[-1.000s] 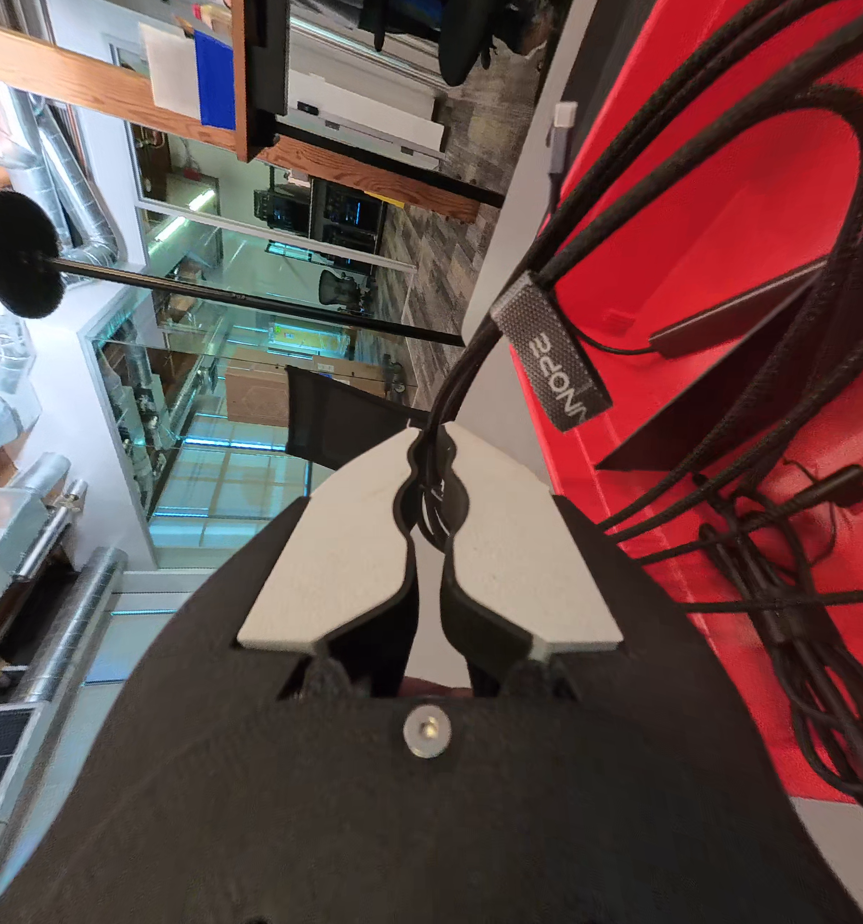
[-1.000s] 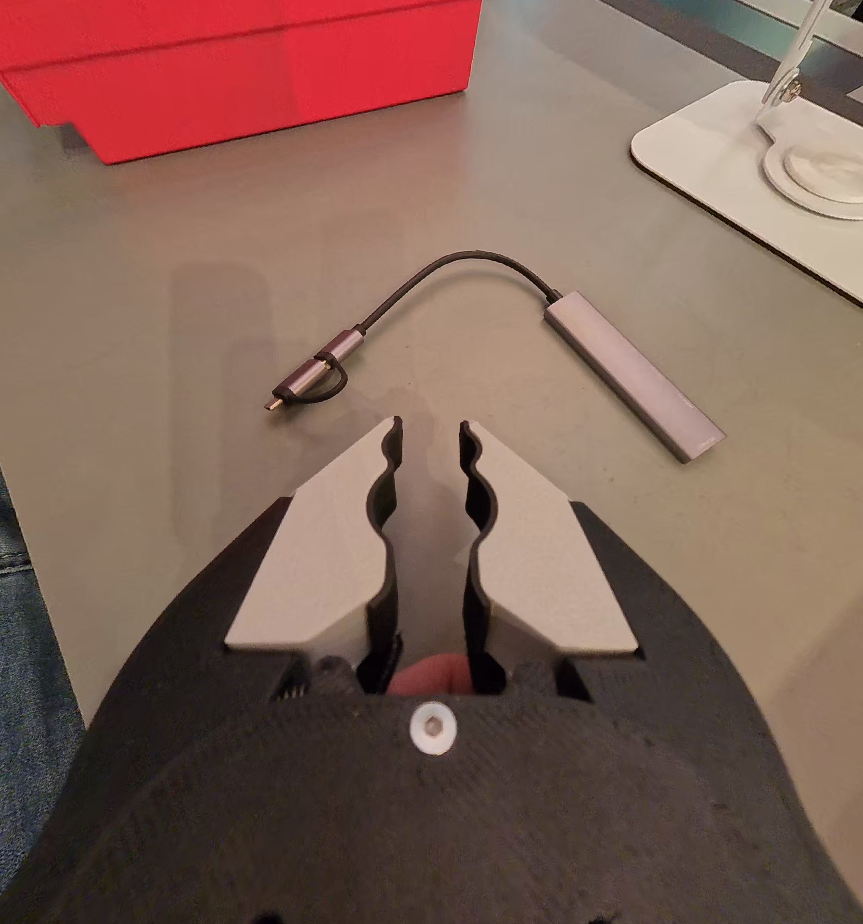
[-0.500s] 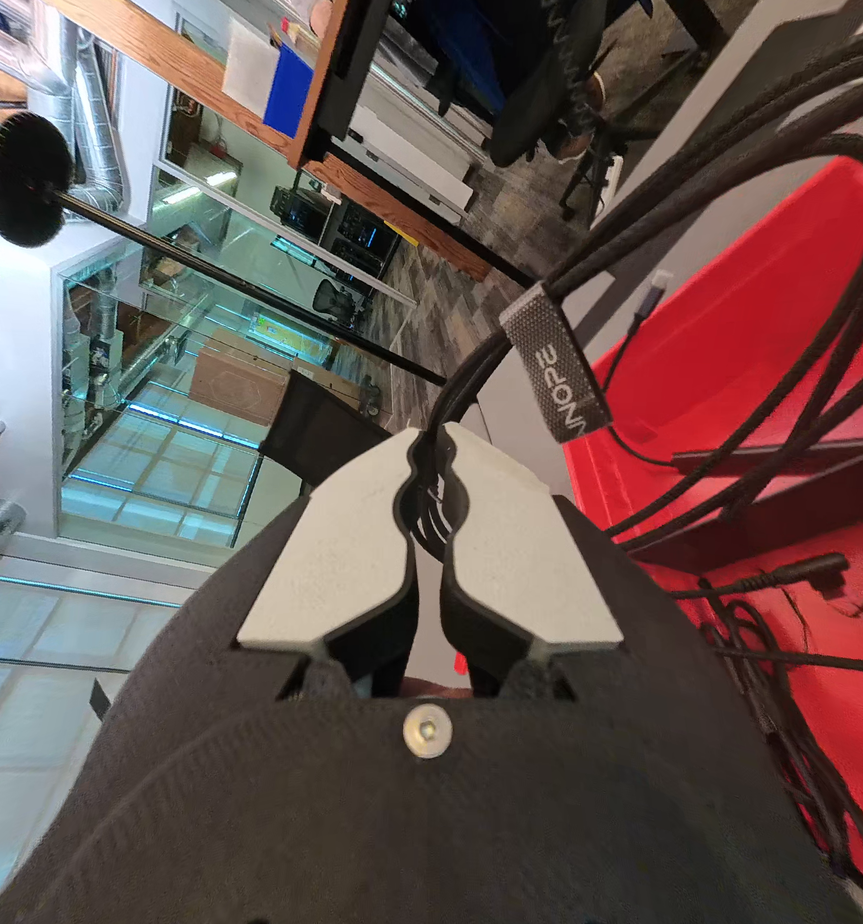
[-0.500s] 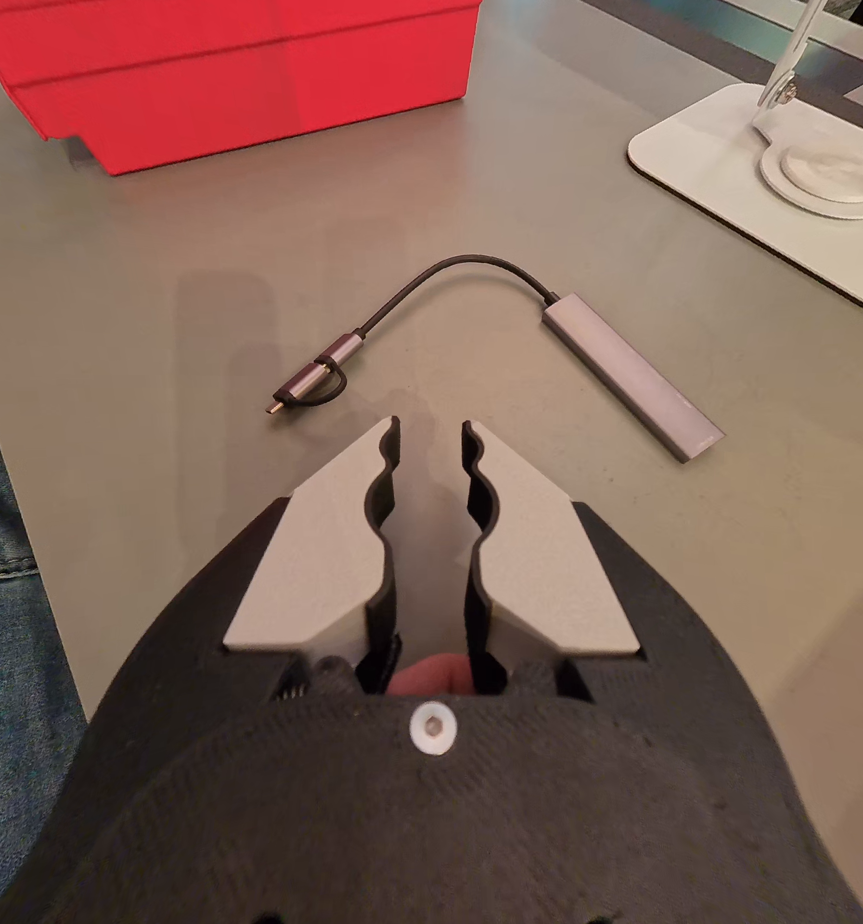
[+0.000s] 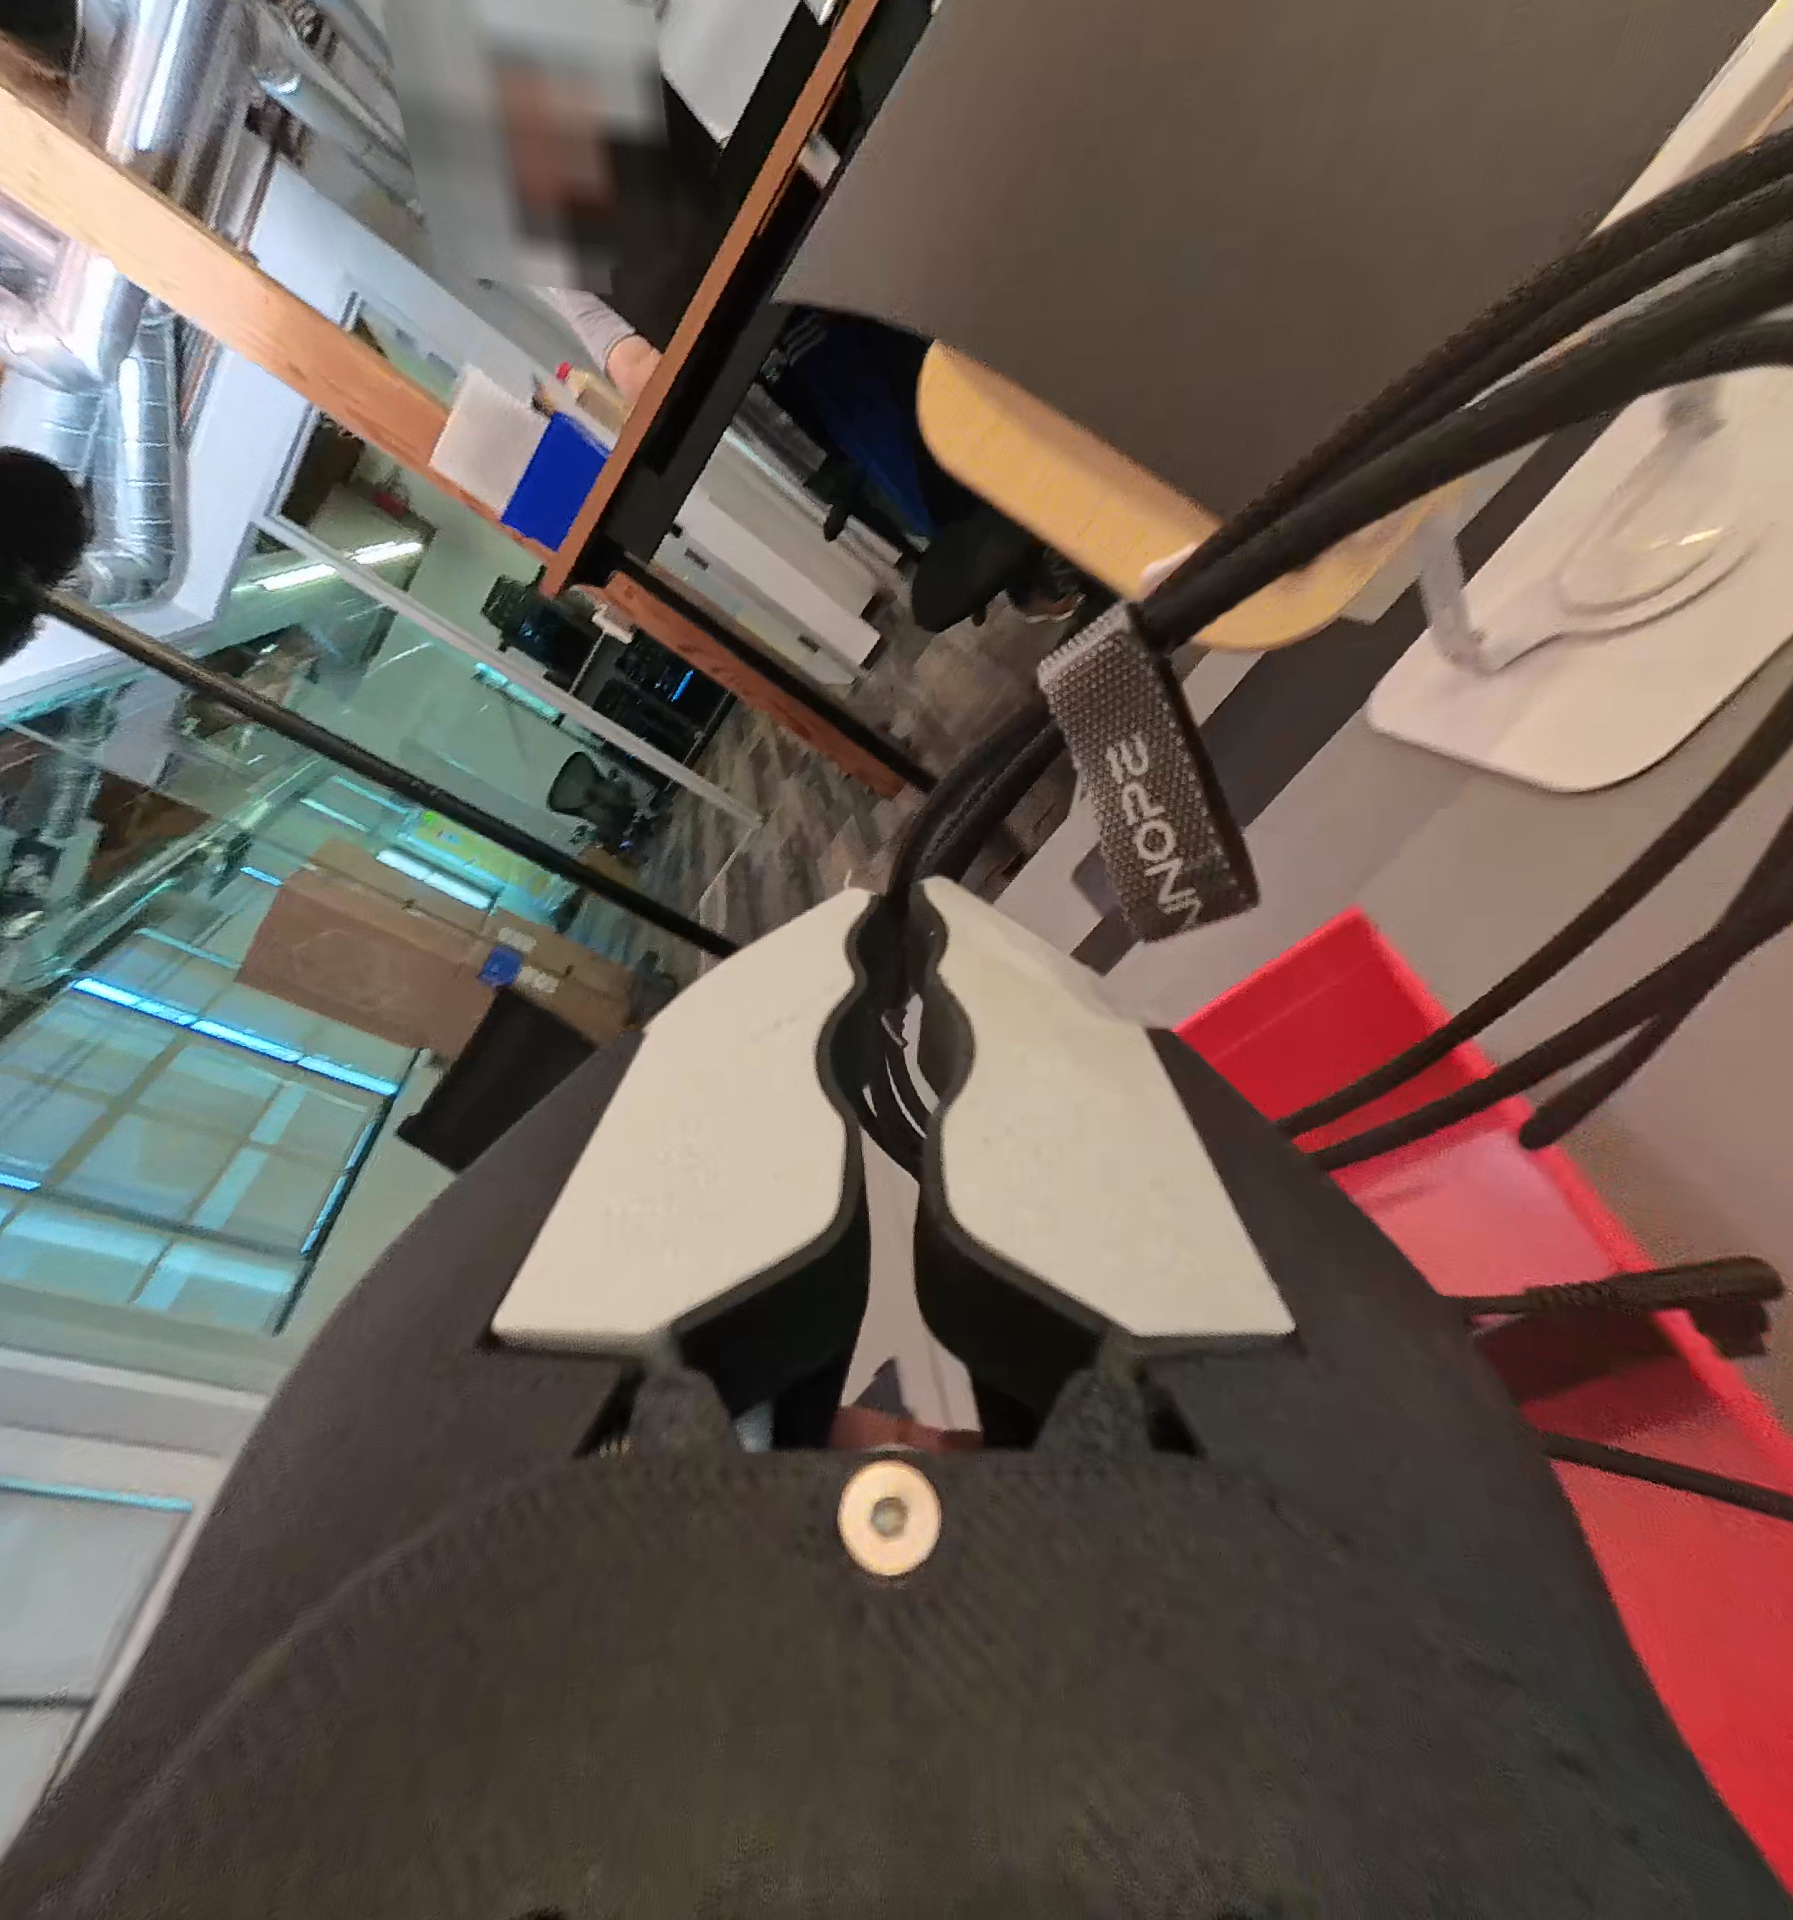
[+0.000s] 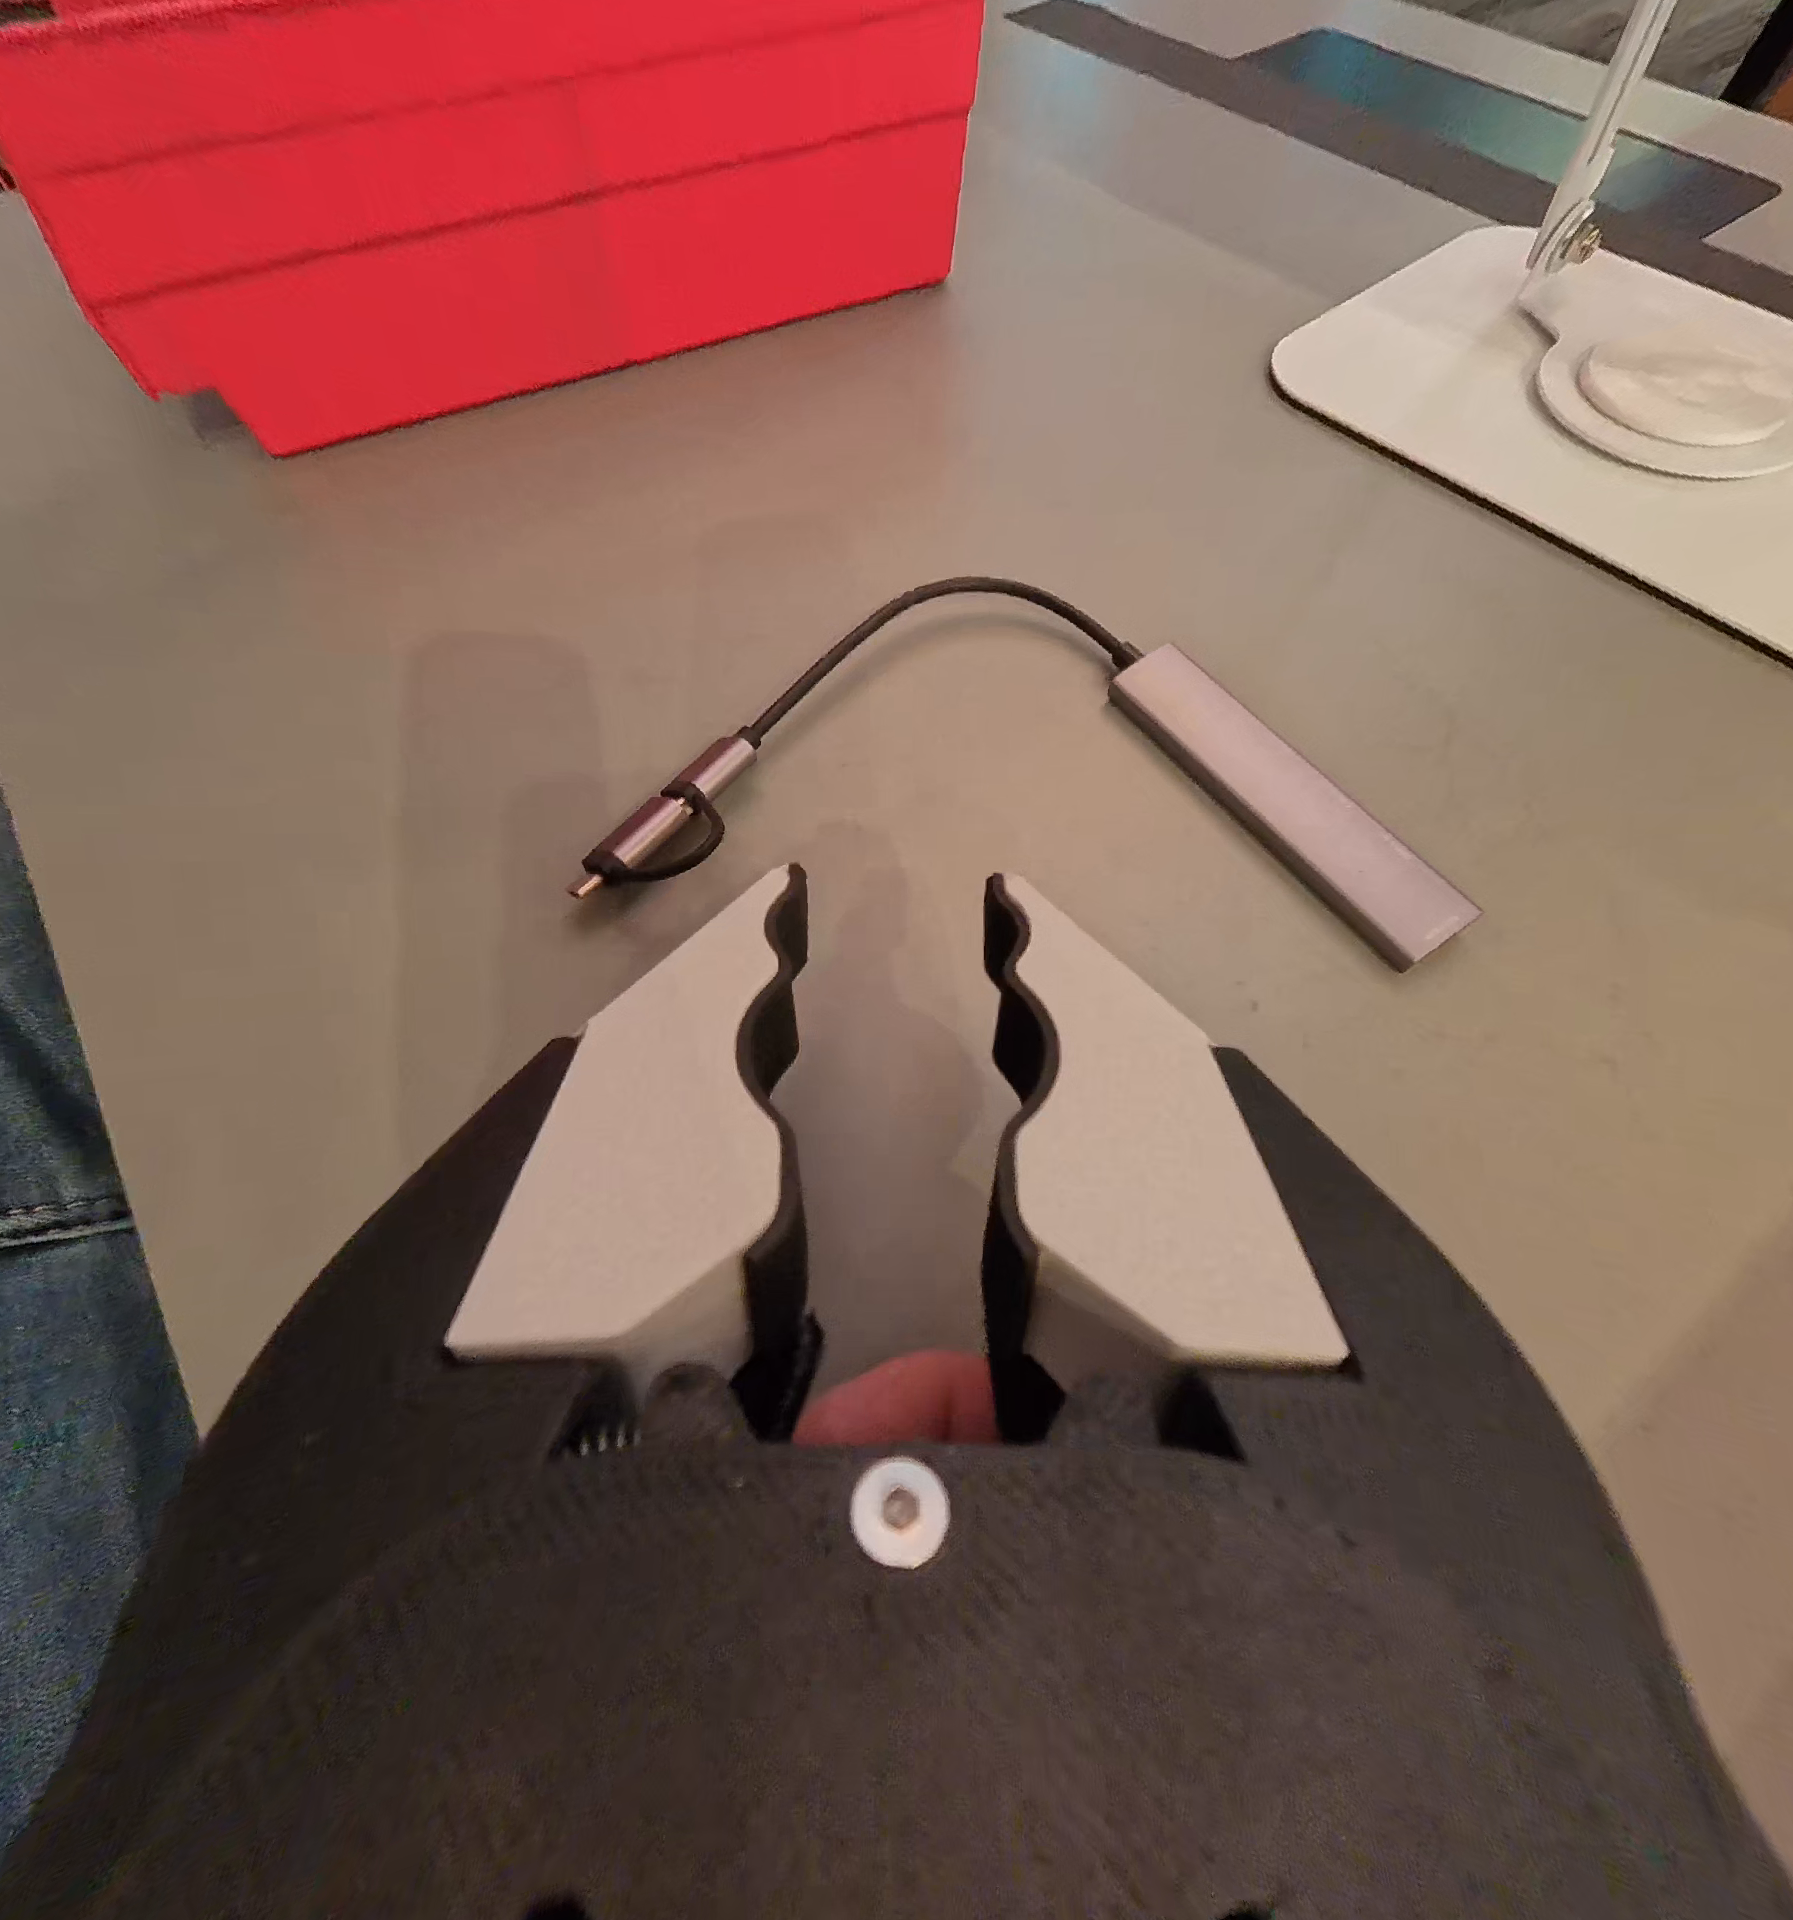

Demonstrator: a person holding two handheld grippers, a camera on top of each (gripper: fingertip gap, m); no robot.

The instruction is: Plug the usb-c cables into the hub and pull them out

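Cable bundle (image 5: 1494, 436), strapped, clamped in left gripper (image 5: 897, 914) above red bin (image 5: 1494, 1195); hub (image 6: 1287, 800) mid-desk before right gripper (image 6: 892, 883), jaws apart; risk: dangling loops snag bin rim.

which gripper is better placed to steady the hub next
Right. The right hand-held gripper is open and empty just above the table, close to the hub. The left hand-held gripper is shut on the cables.

Black hand-held gripper (image 6: 894, 883), grey fingers (image 6: 663, 1143), silver screw.
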